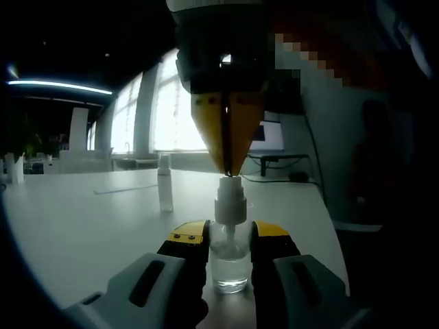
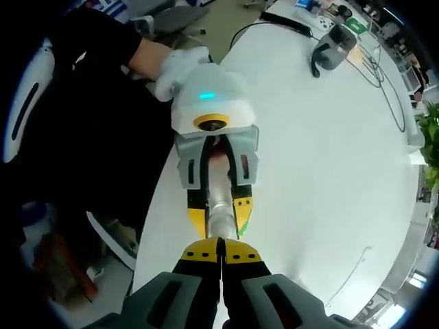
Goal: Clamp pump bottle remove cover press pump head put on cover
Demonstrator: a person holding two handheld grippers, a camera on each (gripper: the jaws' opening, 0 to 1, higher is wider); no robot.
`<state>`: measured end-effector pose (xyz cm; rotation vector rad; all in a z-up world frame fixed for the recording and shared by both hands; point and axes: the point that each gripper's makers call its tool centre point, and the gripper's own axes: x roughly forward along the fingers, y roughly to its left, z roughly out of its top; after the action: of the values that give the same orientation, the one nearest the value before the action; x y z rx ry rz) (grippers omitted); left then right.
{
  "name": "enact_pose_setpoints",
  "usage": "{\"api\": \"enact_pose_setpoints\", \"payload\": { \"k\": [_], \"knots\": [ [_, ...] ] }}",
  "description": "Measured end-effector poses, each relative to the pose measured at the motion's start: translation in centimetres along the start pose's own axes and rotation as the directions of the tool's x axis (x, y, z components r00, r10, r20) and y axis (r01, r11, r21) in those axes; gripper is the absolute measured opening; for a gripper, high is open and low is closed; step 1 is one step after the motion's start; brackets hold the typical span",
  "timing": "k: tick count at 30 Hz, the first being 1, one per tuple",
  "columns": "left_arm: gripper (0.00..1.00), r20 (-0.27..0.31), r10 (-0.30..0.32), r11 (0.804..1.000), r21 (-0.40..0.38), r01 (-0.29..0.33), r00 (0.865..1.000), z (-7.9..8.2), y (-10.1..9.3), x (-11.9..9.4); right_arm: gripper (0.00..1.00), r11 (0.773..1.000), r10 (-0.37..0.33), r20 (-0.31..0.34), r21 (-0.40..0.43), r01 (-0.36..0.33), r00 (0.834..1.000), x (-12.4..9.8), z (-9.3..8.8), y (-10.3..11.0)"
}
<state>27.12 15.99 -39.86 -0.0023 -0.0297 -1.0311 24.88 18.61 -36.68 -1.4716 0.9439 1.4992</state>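
The left gripper (image 1: 229, 240) fingers grasp the bottle (image 1: 229, 264); the right gripper (image 1: 228, 168), fingers clenched, touches the pump head (image 1: 230, 199) on top.

Left gripper (image 1: 230, 240): jaws upright and parallel, closed against both sides of the pump bottle (image 1: 230, 264). Right gripper (image 1: 228, 168): descends from above, yellow jaws pressed together, tips meeting the pump head (image 1: 230, 199). A white-gloved hand (image 2: 180, 68) holds the left gripper's body.

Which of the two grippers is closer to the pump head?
Right. The right gripper comes down from above, its closed fingers tip-down on the pump head. The left gripper sits lower, clamping the bottle on both sides.
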Motion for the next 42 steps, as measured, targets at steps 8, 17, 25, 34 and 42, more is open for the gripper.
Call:
{"api": "enact_pose_setpoints", "payload": {
  "k": [8, 17, 25, 34, 42],
  "knots": [
    [0.15, 0.001, 0.001, 1.0, -0.001, -0.001, 1.0, 0.0, -0.05, -0.02, 0.0, 1.0, -0.008, 0.01, -0.013, 0.008, 1.0, -0.45, 0.05, -0.13],
    [0.15, 0.001, 0.002, 1.0, 0.001, -0.002, 1.0, -0.06, 0.08, -0.03, 0.0, 1.0, -0.007, 0.017, -0.016, 0.007, 1.0, -0.42, 0.05, -0.12],
    [0.15, 0.001, 0.003, 1.0, 0.002, -0.003, 1.0, -0.06, 0.03, -0.04, 0.0, 1.0, -0.008, 0.022, 0.006, 0.008, 1.0, -0.42, 0.04, -0.11],
    [0.15, 0.0, 0.004, 1.0, 0.005, -0.004, 1.0, -0.08, 0.0, -0.05, 0.11, 0.999, -0.01, 0.104, 0.033, 0.006, 0.995, -0.81, 0.87, -0.02],
    [0.15, 0.0, 0.003, 1.0, 0.004, -0.003, 1.0, -0.05, -0.04, -0.05, 0.11, 1.0, -0.027, 0.1, 0.014, 0.026, 0.995, -1.06, 0.5, -0.18]
  ]
}}
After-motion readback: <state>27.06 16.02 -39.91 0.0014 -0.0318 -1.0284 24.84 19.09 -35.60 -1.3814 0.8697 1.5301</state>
